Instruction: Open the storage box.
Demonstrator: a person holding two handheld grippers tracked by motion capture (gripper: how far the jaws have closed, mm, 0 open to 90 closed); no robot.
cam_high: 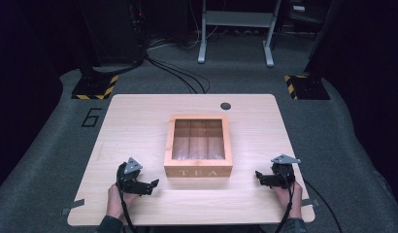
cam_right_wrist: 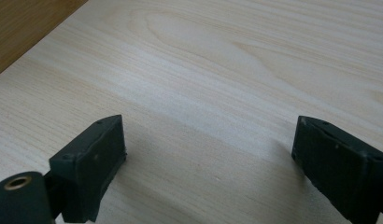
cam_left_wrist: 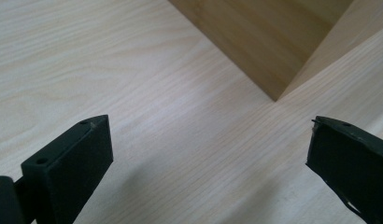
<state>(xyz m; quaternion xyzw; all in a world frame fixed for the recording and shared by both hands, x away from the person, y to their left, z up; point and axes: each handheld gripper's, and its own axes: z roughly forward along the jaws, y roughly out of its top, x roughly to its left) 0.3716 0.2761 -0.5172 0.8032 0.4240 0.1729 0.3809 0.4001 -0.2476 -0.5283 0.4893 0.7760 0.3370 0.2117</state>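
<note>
Tea box [cam_high: 198, 145]: square, light orange-brown wood, "TEA" lettered on its near face, clear lid showing wooden dividers within; sits mid-table, slightly toward the near edge. Table [cam_high: 139, 121]: pale wood-grain top, round dark grommet [cam_high: 225, 106] near far edge. Left gripper [cam_high: 151, 184]: black, jaws spread wide, holding nothing, near the box's front-left corner. Right gripper [cam_high: 259, 175]: black, jaws likewise parted, empty, right of box.

Bright tabletop, dark surroundings, soft shadows
</note>
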